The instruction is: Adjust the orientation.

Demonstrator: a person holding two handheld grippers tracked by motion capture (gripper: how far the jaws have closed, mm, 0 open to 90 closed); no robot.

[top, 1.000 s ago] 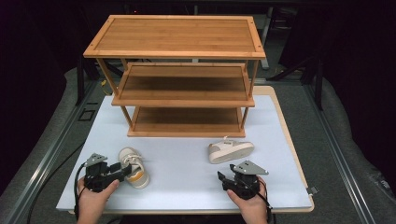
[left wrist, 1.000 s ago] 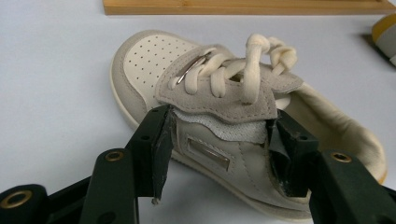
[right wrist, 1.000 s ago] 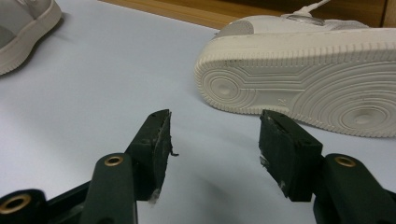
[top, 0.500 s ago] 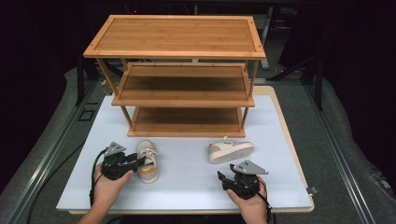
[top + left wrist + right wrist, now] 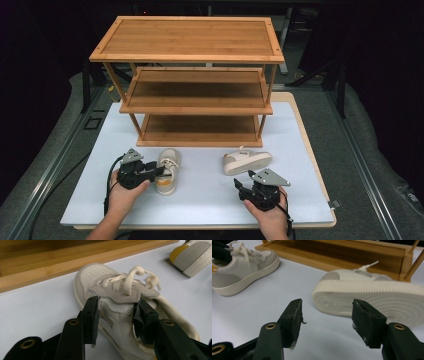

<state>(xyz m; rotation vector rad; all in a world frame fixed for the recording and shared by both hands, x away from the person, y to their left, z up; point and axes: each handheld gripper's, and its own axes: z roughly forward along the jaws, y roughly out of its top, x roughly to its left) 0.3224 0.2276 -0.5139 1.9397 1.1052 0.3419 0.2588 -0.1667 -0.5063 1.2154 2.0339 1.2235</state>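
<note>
I look down on a pale blue mat (image 5: 200, 200) that covers a table, with a three-tier wooden shoe rack (image 5: 192, 75) standing at its far side. Two cream sneakers lie on the mat in front of the rack, well apart from each other.

My left gripper (image 5: 157, 172) sits at the near left, held in a hand (image 5: 122, 192). Its jaws have just been closing and now clamp the left sneaker (image 5: 167, 170), which stands upright on its sole with the toe towards the rack. In the left gripper view, one jaw presses the shoe's outer side while the other sits inside the collar, just behind the laces (image 5: 130, 281) and the grey suede tongue (image 5: 120, 293). The shoe's heel carries a yellow-orange patch.

My right gripper (image 5: 240, 185) rests at the near right in the other hand (image 5: 270, 212). Its jaws have just been opening a little and stand apart with nothing between them. Just beyond them lies the right sneaker (image 5: 372, 295), tipped on its side, its ribbed white sole (image 5: 374, 298) facing the gripper and its upper facing the rack's bottom shelf (image 5: 200, 125).
</note>
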